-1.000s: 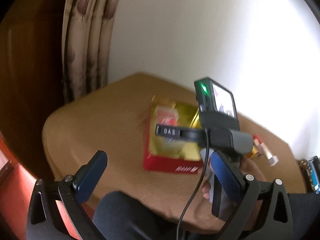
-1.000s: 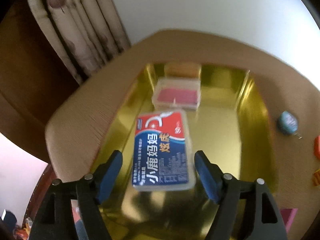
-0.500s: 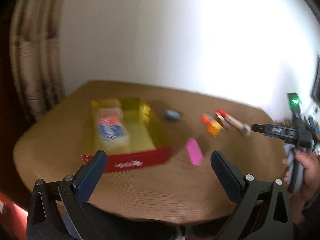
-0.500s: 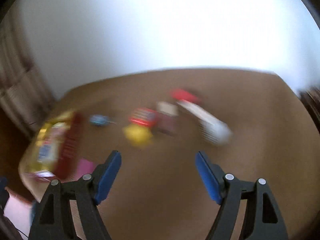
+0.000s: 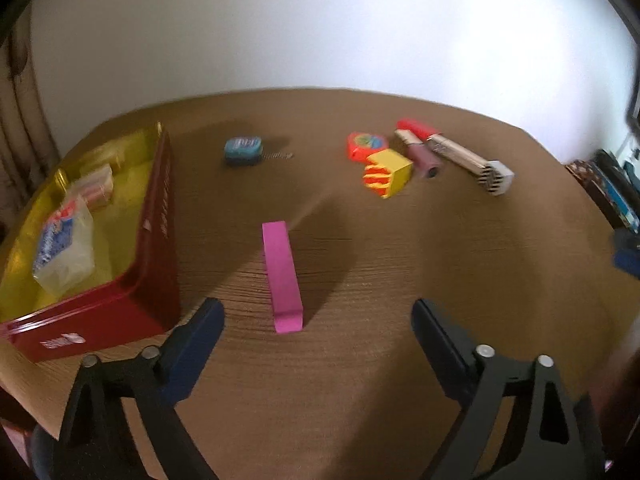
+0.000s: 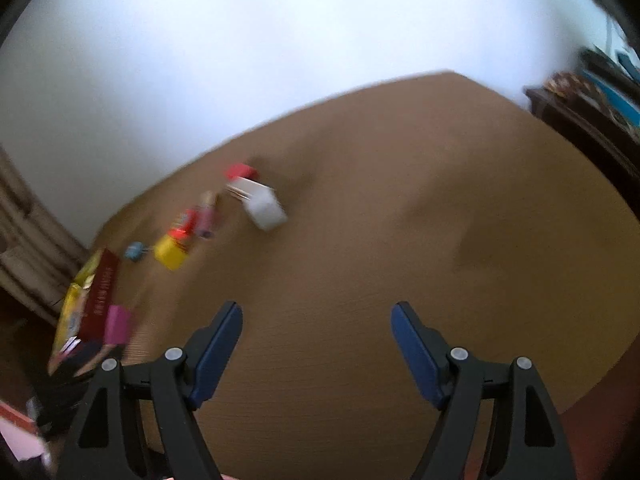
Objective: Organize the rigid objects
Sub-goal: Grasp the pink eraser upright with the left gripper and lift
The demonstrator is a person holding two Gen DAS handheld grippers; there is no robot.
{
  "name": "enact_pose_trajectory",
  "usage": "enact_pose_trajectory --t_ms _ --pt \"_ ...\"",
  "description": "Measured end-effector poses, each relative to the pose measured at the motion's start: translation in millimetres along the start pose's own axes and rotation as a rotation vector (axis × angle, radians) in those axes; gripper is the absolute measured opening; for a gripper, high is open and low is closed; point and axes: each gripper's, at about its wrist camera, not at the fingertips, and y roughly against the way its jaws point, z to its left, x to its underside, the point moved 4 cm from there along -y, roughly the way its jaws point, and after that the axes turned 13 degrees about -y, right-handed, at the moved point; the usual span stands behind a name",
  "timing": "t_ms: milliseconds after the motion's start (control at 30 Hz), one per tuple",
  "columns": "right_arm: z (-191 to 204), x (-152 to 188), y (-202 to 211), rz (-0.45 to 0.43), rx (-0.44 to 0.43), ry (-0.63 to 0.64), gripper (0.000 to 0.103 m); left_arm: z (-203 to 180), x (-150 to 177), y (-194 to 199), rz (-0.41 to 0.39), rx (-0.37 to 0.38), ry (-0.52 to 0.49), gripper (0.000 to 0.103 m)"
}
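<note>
Left gripper: narrowing, still wide, empty, nearing pink bar just ahead.
Right gripper: gaping, empty.
Risk: probably knocking bar askew, closing off-centre.

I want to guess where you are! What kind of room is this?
Probably a room at home: a brown wooden table, a curtain by a plain white wall, and small toys and cosmetics lying about.

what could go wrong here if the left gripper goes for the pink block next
The long pink block lies pointing away from the left gripper, whose jaws have just been closing with nothing between them; a misaligned grip could skid it. It also lies close to the red tin's wall, so the left finger may bump the tin. Both views are blurred.
</note>
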Motion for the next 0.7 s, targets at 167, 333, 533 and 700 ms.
enact_pose_trajectory --t_ms 167,333,533,700 --pt "32 -6 25 -0.012 -0.105 0.053 0.079 3 -5 -25 0.045 -0.056 -0.004 0.058" --pt "41 -5 35 0.013 -0.147 0.057 0.079 3 -8 -24 0.042 -0.064 -0.013 0.045" --pt "36 -9 42 -0.002 -0.144 0.03 0.079 -2 -9 -24 0.033 -0.024 -0.009 0.025" --pt "34 -8 40 -0.001 -0.141 0.013 0.079 -1 -12 -25 0.038 0.013 0.002 0.012"
